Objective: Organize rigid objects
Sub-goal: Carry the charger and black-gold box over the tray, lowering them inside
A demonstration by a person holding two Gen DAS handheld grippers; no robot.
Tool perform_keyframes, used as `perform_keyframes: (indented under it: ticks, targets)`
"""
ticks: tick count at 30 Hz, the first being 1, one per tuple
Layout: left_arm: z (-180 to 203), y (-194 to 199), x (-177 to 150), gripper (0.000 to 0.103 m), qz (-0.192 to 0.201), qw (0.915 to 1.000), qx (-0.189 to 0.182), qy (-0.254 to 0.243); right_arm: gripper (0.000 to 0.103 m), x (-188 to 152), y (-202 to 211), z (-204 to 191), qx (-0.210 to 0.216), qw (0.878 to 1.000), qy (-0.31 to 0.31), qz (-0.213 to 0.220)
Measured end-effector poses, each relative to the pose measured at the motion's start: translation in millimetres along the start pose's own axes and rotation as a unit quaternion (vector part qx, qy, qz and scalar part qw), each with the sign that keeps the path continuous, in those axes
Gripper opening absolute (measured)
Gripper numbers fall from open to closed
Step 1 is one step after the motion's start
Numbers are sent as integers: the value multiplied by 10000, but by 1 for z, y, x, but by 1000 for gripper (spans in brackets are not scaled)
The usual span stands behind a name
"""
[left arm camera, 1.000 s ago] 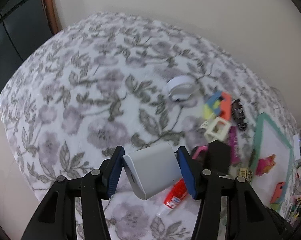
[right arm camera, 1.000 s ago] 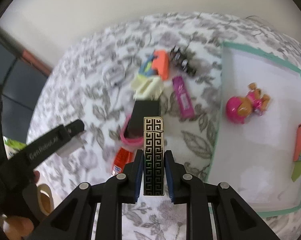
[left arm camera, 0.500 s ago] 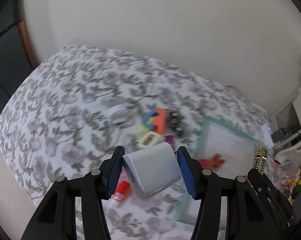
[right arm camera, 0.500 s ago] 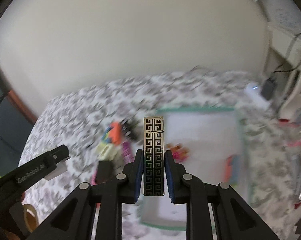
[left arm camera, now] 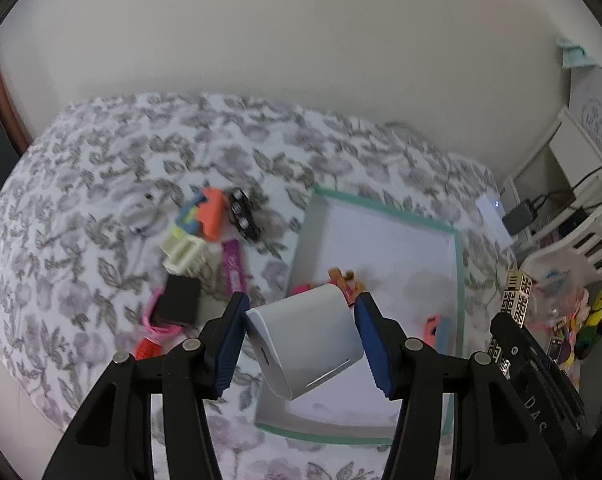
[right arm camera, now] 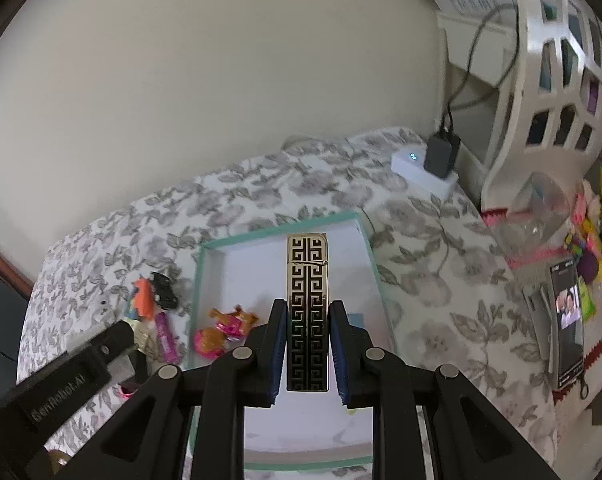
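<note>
White charger (left arm camera: pixel 307 340) clamped in left hand-held gripper (left arm camera: pixel 301 344) above tray (left arm camera: pixel 457 264).

White rounded box (left arm camera: pixel 307 342) tilted between jaws; black-gold patterned bar (right arm camera: pixel 307 312) upright in jaws, both above teal-rimmed tray (right arm camera: pixel 211 245).

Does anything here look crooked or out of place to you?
The white box sits tilted in the left hand-held gripper, one corner lower. Several toys, like the orange block and purple bar, lie scattered on the floral bedspread beside the teal-rimmed tray, not in it.
</note>
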State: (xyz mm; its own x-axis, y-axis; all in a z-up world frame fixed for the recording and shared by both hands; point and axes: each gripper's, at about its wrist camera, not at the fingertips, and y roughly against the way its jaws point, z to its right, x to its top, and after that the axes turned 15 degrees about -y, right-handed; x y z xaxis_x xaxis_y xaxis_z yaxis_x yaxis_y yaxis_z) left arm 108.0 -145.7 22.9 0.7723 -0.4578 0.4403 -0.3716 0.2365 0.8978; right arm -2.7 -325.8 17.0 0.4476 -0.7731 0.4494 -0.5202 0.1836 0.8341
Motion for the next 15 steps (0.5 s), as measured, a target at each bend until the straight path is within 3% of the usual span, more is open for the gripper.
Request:
perform_keyframes:
  ticks: [15]
  targets:
    - [13,-59,-21,56,-680,9975,-35,-197,22,-21,-48,6,-266,9968,86,-743]
